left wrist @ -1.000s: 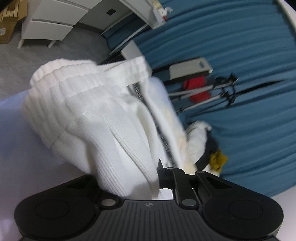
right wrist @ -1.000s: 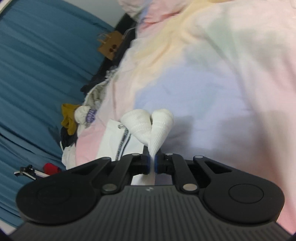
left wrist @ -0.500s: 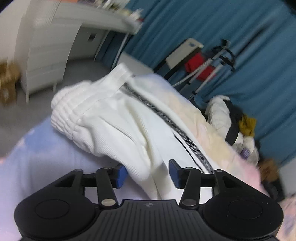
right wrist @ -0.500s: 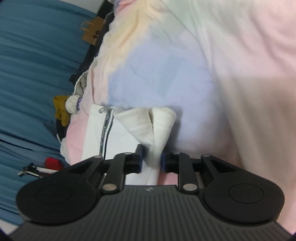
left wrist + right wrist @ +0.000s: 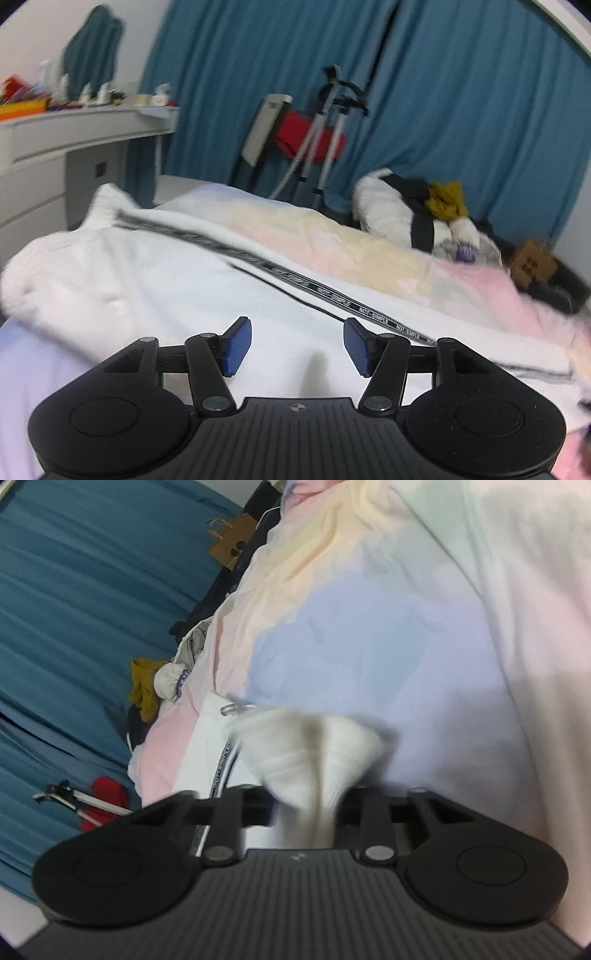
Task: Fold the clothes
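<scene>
Released by the left gripper [image 5: 297, 345], the white trousers [image 5: 147, 280] now lie spread along the pastel bedcover [image 5: 369, 243] instead of hanging bunched in front of its camera. That gripper's blue pads [image 5: 236, 345] stand apart with nothing between them, just above the cloth. In the right wrist view the ribbed cuff [image 5: 314, 753] sits between the right gripper's [image 5: 306, 812] jaws, which are closing; blur hides whether the pads press it. The garment looks light, soft and limp, so it will sag and crease wherever it is unsupported. Thick ribbed ends and the seam beside the black lettered stripe [image 5: 332, 295] look like the firmest holds. Beyond lie a clothes heap [image 5: 424, 218] and blue curtains [image 5: 461, 110].
</scene>
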`<act>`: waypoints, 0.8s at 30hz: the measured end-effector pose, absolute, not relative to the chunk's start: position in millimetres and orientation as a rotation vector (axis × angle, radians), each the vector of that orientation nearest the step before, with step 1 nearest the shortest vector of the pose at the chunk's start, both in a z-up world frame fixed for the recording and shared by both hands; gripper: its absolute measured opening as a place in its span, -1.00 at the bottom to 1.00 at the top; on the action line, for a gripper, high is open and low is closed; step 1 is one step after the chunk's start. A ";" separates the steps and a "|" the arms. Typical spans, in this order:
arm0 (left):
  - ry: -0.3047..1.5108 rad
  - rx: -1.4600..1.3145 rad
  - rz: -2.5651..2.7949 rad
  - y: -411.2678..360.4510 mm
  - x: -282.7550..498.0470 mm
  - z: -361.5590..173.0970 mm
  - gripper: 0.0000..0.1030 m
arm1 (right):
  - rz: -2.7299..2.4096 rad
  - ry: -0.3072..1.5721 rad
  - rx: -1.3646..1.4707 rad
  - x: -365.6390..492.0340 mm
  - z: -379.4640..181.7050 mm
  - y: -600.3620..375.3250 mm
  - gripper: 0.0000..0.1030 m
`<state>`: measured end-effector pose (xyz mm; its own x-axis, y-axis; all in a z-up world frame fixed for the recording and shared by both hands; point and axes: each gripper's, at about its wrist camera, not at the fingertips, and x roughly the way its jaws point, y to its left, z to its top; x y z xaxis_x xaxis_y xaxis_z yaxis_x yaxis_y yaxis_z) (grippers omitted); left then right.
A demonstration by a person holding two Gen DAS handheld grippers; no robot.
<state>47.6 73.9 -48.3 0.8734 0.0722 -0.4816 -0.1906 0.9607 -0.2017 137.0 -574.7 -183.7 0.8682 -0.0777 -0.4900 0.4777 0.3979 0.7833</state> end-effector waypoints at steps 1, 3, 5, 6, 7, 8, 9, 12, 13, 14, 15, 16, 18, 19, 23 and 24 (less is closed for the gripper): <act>0.499 -0.225 0.123 69.6 55.3 -53.9 0.12 | -0.362 0.391 1.099 137.8 -179.8 -574.3 -0.63; 0.531 -0.188 0.093 61.7 69.5 -66.7 0.12 | -0.356 0.357 1.079 139.1 -172.9 -574.4 -0.65; 0.587 -0.154 0.081 56.4 82.7 -82.3 0.12 | -0.360 0.347 1.087 140.7 -172.6 -575.7 -0.65; 0.609 -0.135 0.085 54.3 87.2 -89.4 0.12 | -0.365 0.349 1.092 141.5 -174.7 -576.4 -0.65; 0.629 -0.116 0.089 51.8 90.9 -95.8 0.12 | -0.370 0.356 1.090 142.3 -176.9 -576.7 -0.65; 0.656 -0.106 0.093 50.5 94.5 -102.0 0.12 | -0.375 0.364 1.083 143.1 -178.8 -577.0 -0.65; 0.680 -0.104 0.092 50.1 97.5 -106.8 0.12 | -0.380 0.372 1.076 144.0 -180.7 -577.3 -0.65; 0.701 -0.098 0.085 53.5 102.1 -113.9 0.13 | -0.393 0.391 1.051 146.4 -184.2 -577.5 -0.65; 0.707 -0.094 0.082 54.8 102.6 -115.6 0.13 | -0.394 0.391 1.039 147.1 -182.6 -576.8 -0.65; 0.711 -0.090 0.080 55.2 103.2 -117.2 0.12 | -0.396 0.392 1.025 148.6 -181.0 -575.5 -0.65; 0.712 -0.089 0.078 56.7 103.5 -117.6 0.12 | -0.398 0.394 1.010 150.0 -179.8 -573.8 -0.65; 0.714 -0.087 0.076 57.2 103.7 -118.3 0.12 | -0.400 0.396 0.995 151.0 -179.1 -572.4 -0.65; 0.718 -0.084 0.074 57.7 104.2 -119.8 0.12 | -0.402 0.397 0.972 151.9 -176.9 -569.9 -0.65; 0.719 -0.083 0.072 57.9 104.5 -119.8 0.12 | -0.402 0.394 0.963 152.7 -174.9 -568.4 -0.65; 0.719 -0.074 0.069 59.3 104.1 -118.3 0.12 | -0.392 0.329 0.970 148.2 -158.8 -561.7 -0.65; 0.718 -0.071 0.067 59.9 104.1 -118.0 0.12 | -0.385 0.302 0.973 147.0 -151.1 -558.2 -0.65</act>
<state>104.1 59.9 -118.0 0.7512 0.0372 -0.6590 -0.0859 0.9954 -0.0416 147.0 -558.2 -151.1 0.8916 -0.1799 -0.4155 0.4463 0.5046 0.7391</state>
